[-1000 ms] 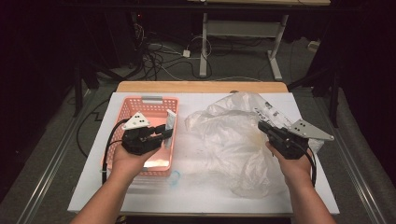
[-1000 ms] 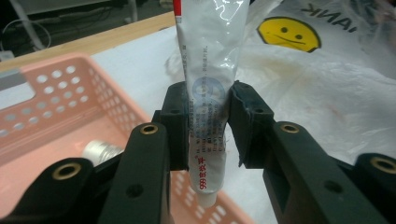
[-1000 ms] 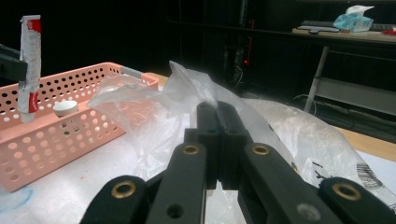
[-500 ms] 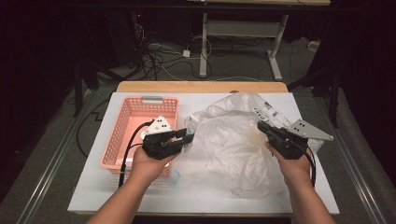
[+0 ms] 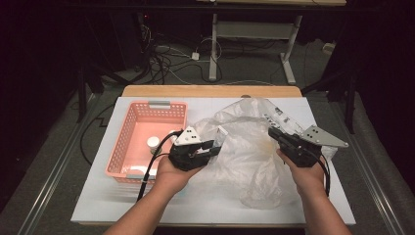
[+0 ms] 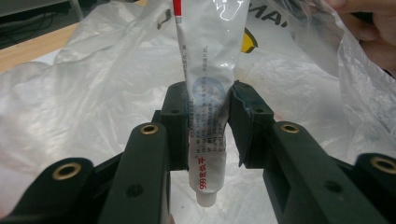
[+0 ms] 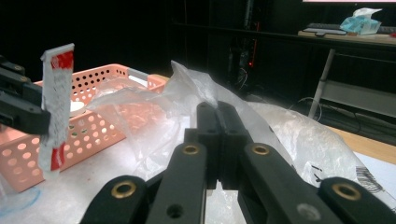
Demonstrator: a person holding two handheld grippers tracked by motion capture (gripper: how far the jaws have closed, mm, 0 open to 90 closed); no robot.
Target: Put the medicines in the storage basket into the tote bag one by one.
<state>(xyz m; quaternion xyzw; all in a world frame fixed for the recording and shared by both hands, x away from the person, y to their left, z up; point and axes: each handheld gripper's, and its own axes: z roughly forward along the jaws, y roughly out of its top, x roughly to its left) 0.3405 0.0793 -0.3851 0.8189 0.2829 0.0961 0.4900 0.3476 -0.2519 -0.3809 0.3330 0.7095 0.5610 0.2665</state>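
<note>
A white tube [image 6: 210, 56] with red print stands upright between the jaws of my left gripper [image 6: 208, 100], which is shut on its lower half. In the high view that gripper [image 5: 215, 147] hovers at the left edge of a crumpled clear plastic bag [image 5: 249, 147], just right of the pink basket [image 5: 119, 152]. My right gripper [image 5: 274, 132] sits at the bag's right side. Its jaws [image 7: 217, 109] are pressed together with the bag's film [image 7: 299, 135] pinched between them. From the right gripper view the tube [image 7: 56, 107] is at the far left.
A small white round item [image 5: 153, 142] lies inside the pink basket. The white tabletop [image 5: 205, 210] has bare room in front of the bag. Cables and table legs [image 5: 213, 49] lie on the dark floor beyond the far edge.
My left gripper has carried the tube rightward from over the basket to the bag's left edge. The right gripper and the bag have stayed put.
</note>
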